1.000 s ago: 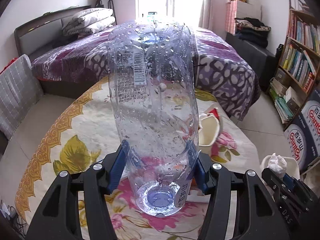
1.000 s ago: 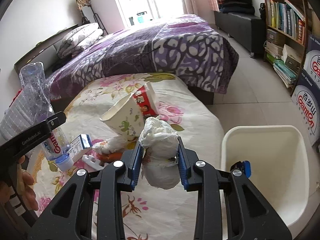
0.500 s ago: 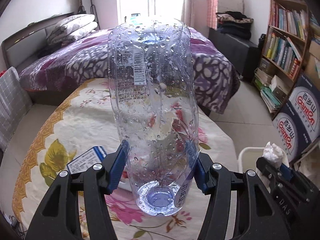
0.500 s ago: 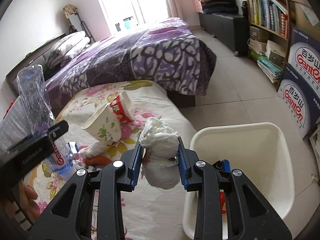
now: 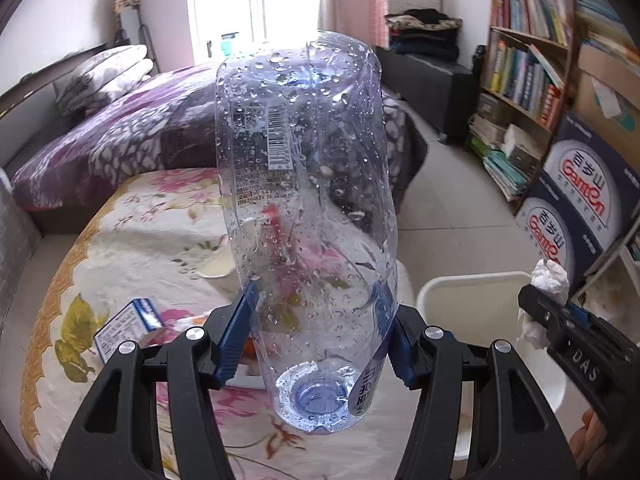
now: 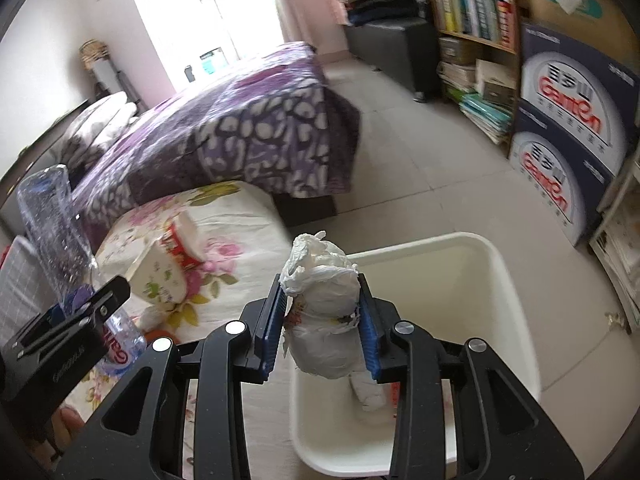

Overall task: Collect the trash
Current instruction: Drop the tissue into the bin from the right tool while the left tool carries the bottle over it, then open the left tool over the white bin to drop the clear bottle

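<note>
Left gripper (image 5: pixel 316 324): blue pads pinch a clear plastic bottle (image 5: pixel 306 208) low on its body, near the neck; the capped end points back at the camera and the base points away, beaded with water drops inside.
Right gripper (image 6: pixel 322 320): blue pads pressed against a crumpled white paper wad (image 6: pixel 324 304), which bulges above and below the pads.
Bin (image 6: pixel 492 280): white plastic, standing on the tiled floor just beside the table; the paper wad hangs above its opening, near the rim closest to the table. More white scrap and something red lie at its bottom.
Table (image 5: pixel 132 248): covered with a flowered cloth.
Left on the table: a tipped paper cup (image 6: pixel 168 264) with red print, a small blue-and-white box (image 5: pixel 128 328), and some white and orange scraps, too hidden to name.
Bottle's place: held over the table's edge, near the bin but not above its opening.
Background: purple bed (image 6: pixel 240 128), bookshelf (image 5: pixel 524 80), stacked cartons (image 6: pixel 572 136).
</note>
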{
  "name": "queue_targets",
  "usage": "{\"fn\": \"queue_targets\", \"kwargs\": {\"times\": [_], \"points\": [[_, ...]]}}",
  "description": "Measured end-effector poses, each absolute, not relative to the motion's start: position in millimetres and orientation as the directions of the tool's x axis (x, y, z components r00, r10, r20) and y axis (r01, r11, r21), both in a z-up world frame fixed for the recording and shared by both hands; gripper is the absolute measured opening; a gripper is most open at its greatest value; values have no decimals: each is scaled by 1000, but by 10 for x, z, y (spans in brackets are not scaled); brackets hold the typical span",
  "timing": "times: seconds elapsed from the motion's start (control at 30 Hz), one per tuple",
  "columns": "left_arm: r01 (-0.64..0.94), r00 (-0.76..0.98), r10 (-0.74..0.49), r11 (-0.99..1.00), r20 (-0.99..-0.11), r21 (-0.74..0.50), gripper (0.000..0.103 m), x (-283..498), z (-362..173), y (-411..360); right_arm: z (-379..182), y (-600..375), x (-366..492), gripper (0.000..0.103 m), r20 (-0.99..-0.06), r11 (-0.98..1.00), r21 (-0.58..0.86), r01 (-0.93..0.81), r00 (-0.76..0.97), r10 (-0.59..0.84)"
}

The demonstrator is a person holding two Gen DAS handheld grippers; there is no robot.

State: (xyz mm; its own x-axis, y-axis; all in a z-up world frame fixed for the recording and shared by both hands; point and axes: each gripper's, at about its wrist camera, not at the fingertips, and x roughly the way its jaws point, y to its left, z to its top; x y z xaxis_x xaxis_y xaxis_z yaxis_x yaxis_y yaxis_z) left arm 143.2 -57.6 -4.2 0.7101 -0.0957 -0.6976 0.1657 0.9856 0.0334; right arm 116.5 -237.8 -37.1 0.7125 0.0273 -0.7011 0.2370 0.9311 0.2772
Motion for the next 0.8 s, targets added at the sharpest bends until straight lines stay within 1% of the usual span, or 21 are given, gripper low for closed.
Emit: {"fn": "queue_targets", "kwargs": {"times": [0.03, 0.07, 0.1, 0.17, 0.23, 0.3, 0.4, 0.6, 0.8], "points": [[178, 709, -104, 983, -698, 34, 58, 1418, -45, -624, -376, -2444, 1148, 35, -704, 924, 284, 254, 710, 21], [193, 706, -115, 981, -699, 34, 58, 1400, -50, -682, -380, -2519, 1130, 41, -708, 916, 294, 273, 706, 17], [207, 703, -124, 978, -700, 34, 58, 1383, -55, -735, -382, -2576, 1115, 51, -709, 909, 302, 287, 705, 13], [232, 699, -140, 972, -702, 37, 58, 1350, -63, -844, -377, -2711, 1055, 61, -706, 892, 309, 329, 708, -17], [255, 693, -155, 966, -704, 39, 58, 1316, -73, -948, -353, -2825, 992, 64, -700, 881, 307, 360, 713, -47], [273, 688, -166, 961, -707, 41, 58, 1289, -84, -1030, -336, -2904, 957, 70, -695, 874, 308, 377, 716, -64], [306, 673, -188, 951, -715, 37, 58, 1257, -104, -1159, -301, -3057, 857, 76, -684, 856, 308, 415, 722, -104], [383, 625, -254, 924, -738, 6, 58, 1184, -136, -1414, -273, -3379, 679, 83, -678, 812, 311, 493, 714, -174], [433, 588, -298, 901, -752, -18, 59, 1114, -169, -1617, -262, -3609, 529, 90, -673, 776, 324, 541, 709, -213]]}}
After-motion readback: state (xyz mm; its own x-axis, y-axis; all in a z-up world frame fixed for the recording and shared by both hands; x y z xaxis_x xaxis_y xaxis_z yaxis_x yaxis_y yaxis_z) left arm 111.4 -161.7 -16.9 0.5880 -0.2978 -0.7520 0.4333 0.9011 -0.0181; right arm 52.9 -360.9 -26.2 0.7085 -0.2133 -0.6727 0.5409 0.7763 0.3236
